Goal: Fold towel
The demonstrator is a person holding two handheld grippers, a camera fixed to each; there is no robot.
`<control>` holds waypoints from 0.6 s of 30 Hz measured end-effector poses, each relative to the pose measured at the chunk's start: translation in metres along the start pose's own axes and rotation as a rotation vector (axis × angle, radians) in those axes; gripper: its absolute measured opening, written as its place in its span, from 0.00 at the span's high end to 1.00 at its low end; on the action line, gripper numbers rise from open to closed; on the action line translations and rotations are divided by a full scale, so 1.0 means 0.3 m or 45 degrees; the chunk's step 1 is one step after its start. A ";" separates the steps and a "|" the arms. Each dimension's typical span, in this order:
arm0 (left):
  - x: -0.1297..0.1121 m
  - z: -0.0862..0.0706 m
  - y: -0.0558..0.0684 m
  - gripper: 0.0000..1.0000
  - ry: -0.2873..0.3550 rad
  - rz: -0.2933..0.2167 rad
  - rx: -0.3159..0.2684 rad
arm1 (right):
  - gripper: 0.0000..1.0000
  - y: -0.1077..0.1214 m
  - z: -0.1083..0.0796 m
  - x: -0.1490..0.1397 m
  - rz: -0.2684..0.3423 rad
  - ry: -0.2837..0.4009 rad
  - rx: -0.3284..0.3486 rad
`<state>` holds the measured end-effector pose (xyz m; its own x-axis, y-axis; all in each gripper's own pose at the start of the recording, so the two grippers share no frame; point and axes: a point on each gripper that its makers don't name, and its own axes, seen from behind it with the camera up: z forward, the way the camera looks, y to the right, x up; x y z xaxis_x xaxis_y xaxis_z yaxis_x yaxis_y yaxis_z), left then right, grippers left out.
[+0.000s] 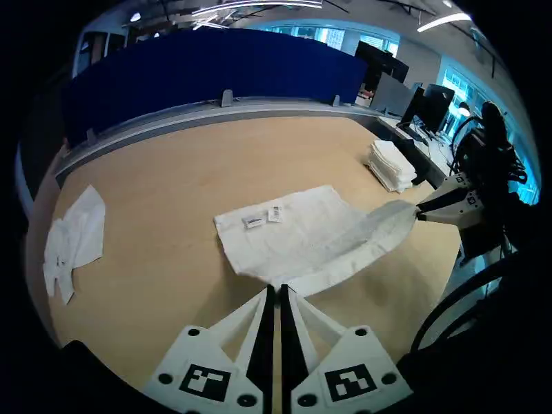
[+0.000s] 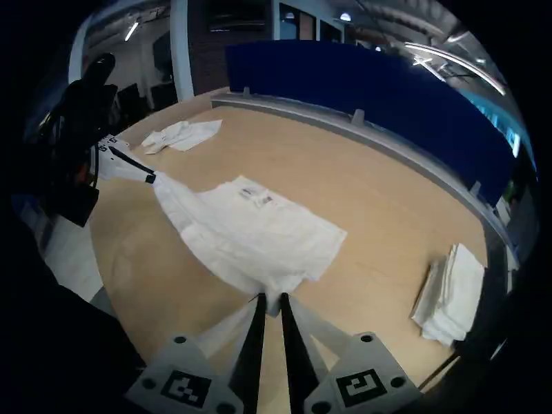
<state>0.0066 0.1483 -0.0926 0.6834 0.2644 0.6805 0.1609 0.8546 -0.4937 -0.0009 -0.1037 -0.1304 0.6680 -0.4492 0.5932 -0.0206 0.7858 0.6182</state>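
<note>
Pinching the towel [image 1: 303, 234] by its two near corners, the left gripper [image 1: 279, 290] and the right gripper [image 2: 270, 298] are, as I judge, preparing to carry this edge over to the far edge. The towel is lying spread in the middle of the counter [image 1: 172, 207], with its tags [image 1: 264, 217] facing up, and the held corners are looking a little raised from the wood. To do this step well, both corners should be travelling together at the same height, keeping the edge stretched so the cloth is not sagging or twisting, and landing exactly on the far corners. The jaws of the left gripper are almost fully closed, gripping a corner of cloth at the tips. The jaws of the right gripper are showing a slightly wider slit, but they are gripping the other corner too. A stack [image 1: 392, 165] of folded towels is lying near the counter's edge, well apart.
</note>
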 end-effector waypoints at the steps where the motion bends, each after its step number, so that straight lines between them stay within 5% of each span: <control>1: -0.003 -0.001 0.001 0.94 -0.003 -0.004 0.001 | 0.84 -0.002 0.001 -0.003 0.003 -0.003 0.002; 18: 0.042 0.064 -0.037 0.94 -0.007 -0.081 0.063 | 0.84 0.071 0.080 0.030 0.024 -0.038 -0.008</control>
<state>-0.0004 0.1507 -0.0681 0.6690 0.2110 0.7127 0.1686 0.8908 -0.4219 -0.0132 -0.1011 -0.0995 0.6453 -0.4464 0.6199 -0.0286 0.7969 0.6035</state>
